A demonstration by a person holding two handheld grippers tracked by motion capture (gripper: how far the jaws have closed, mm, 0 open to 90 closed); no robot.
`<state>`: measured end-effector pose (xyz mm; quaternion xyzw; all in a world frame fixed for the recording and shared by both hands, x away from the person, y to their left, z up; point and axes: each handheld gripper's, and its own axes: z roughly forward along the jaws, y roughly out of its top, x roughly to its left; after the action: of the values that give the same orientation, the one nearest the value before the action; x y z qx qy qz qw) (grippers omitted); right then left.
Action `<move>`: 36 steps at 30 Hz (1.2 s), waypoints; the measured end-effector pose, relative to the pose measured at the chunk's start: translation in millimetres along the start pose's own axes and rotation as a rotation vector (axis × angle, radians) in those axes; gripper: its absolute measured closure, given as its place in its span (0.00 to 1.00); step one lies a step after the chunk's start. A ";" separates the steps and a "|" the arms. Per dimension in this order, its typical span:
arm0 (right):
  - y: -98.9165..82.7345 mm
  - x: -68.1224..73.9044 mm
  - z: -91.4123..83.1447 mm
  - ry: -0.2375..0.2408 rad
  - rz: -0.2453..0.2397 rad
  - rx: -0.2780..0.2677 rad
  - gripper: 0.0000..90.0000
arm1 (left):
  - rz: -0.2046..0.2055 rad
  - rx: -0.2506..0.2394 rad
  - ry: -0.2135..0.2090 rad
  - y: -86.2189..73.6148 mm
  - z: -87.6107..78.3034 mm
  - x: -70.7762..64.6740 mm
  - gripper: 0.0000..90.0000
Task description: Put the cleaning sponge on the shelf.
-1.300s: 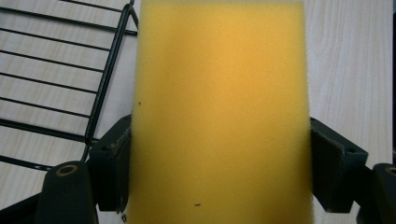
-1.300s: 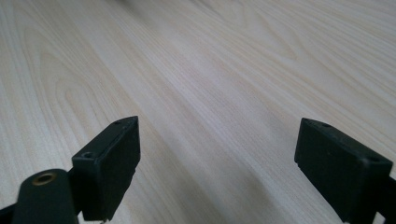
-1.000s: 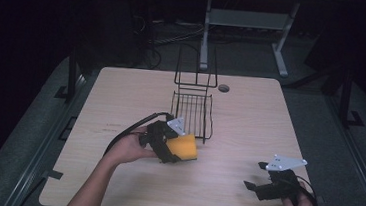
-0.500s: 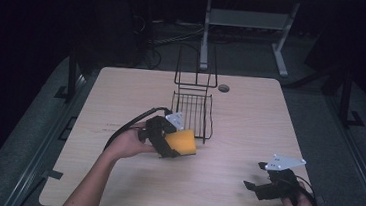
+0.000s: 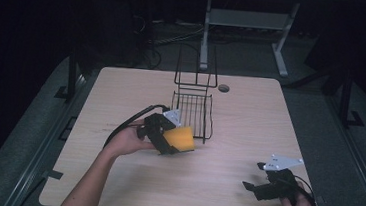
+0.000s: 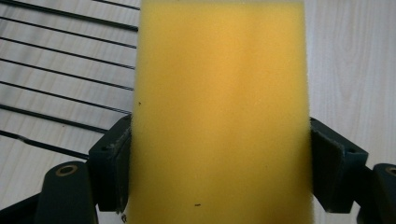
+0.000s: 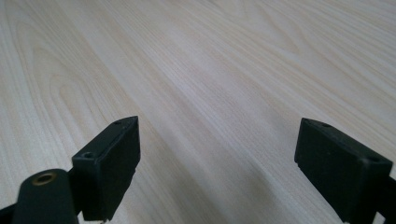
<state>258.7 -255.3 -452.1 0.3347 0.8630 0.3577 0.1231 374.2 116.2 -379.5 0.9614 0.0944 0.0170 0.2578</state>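
- There is one yellow sponge [image 5: 182,137]. The left hand-held gripper [image 5: 170,141] holds it tight, one black jaw on each side.
- The sponge is up off the tabletop [image 5: 250,119], just beside the front corner of the wire basket [image 5: 193,113].
- There is one wire basket. It is black and stands near the middle of the tabletop, with a tall wire back.
- In the left gripper view, the sponge [image 6: 219,112] sits between the two jaws, with basket wires [image 6: 60,70] behind it.
- There are two hand-held grippers, one in each hand.
- The right hand-held gripper [image 5: 254,188] rests low by the near right corner, well apart from the sponge. Its two jaws are wide apart with nothing between them.
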 end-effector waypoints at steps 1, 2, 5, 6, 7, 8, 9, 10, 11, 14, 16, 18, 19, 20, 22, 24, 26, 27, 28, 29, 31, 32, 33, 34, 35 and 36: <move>0.1 0.0 -0.1 0.000 0.000 -0.001 0.16 | 0.001 0.001 0.001 -0.1 0.1 0.4 0.24; 0.1 0.0 -0.1 0.000 0.000 -0.002 0.16 | 0.000 0.006 -0.001 -0.1 0.5 1.3 0.24; 0.2 -0.6 0.0 0.001 0.000 0.000 0.16 | 0.010 0.038 0.007 3.1 1.3 3.4 0.24; 0.2 -0.8 -0.1 0.002 -0.001 0.002 0.16 | 0.012 0.036 0.005 4.7 0.8 4.4 0.24; 0.2 -1.0 -0.1 0.003 -0.002 0.003 0.16 | 0.017 0.028 0.008 5.9 0.4 5.5 0.24; 0.2 -1.0 -0.1 0.002 -0.002 0.004 0.16 | 0.011 0.026 0.002 7.2 0.7 6.6 0.24; 0.2 -1.0 -0.1 0.002 -0.002 0.003 0.16 | 0.016 0.039 0.002 9.9 2.6 8.5 0.24; 0.2 -1.0 -0.2 0.003 -0.002 0.003 0.16 | 0.021 0.047 0.001 11.3 3.7 9.3 0.24; 0.1 -1.0 -0.3 0.003 -0.001 0.003 0.16 | 0.025 0.051 -0.002 12.8 4.6 10.2 0.24; -0.2 -0.9 -0.3 0.004 0.000 0.000 0.16 | 0.031 0.049 -0.001 15.6 5.5 11.1 0.24; -0.7 -1.5 -1.0 0.003 0.003 -0.001 0.16 | 0.030 0.044 -0.012 17.4 7.5 14.7 0.24; -0.8 -2.1 -1.0 0.003 -0.002 -0.001 0.16 | 0.029 0.054 -0.012 18.0 8.7 15.7 0.24; -0.9 -2.0 -1.1 0.004 -0.002 -0.002 0.16 | 0.029 0.060 -0.013 18.9 9.9 17.1 0.24; -0.8 -1.9 -1.2 0.005 -0.003 -0.002 0.16 | 0.029 0.058 -0.016 19.8 10.2 17.9 0.24; -0.8 -1.8 -1.1 0.006 -0.003 -0.001 0.16 | 0.035 0.053 -0.017 21.4 10.6 19.0 0.24; -0.4 -1.2 -0.4 0.009 0.006 -0.005 0.16 | 0.038 0.061 -0.018 23.6 11.6 20.7 0.24; -0.3 -1.2 0.0 0.009 0.002 -0.003 0.16 | 0.037 0.055 -0.014 25.2 12.0 21.5 0.24; -0.3 -1.3 -0.1 0.009 0.001 -0.002 0.16 | 0.039 0.054 -0.019 26.1 11.8 22.9 0.24; -0.4 -1.2 -0.3 0.009 0.002 -0.004 0.16 | 0.035 0.057 -0.023 27.0 12.1 23.7 0.24; -0.4 -1.3 -0.6 0.010 0.005 -0.004 0.16 | 0.044 0.059 -0.021 28.0 12.4 24.6 0.24; -0.8 -2.2 -0.7 0.006 0.001 -0.004 0.16 | 0.056 0.066 -0.019 30.3 12.3 26.5 0.24; -0.6 -2.2 -0.8 0.008 0.000 -0.003 0.16 | 0.056 0.067 -0.020 31.3 12.0 27.1 0.24; -0.6 -2.3 -0.8 0.008 -0.002 -0.002 0.16 | 0.055 0.066 -0.019 32.4 11.9 27.5 0.24; -0.6 -2.4 -0.7 0.008 -0.003 -0.002 0.16 | 0.057 0.067 -0.018 33.4 11.8 28.2 0.24; -0.6 -2.4 -0.8 0.008 -0.001 -0.003 0.16 | 0.057 0.062 -0.013 33.9 11.1 28.7 0.24; -0.6 -2.4 -0.8 0.008 -0.001 -0.003 0.16 | 0.051 0.048 -0.017 33.9 10.7 29.5 0.24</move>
<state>259.8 -257.7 -452.0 0.3327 0.8632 0.3602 0.1201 410.0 87.8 -372.3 0.9696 0.0679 0.0131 0.2348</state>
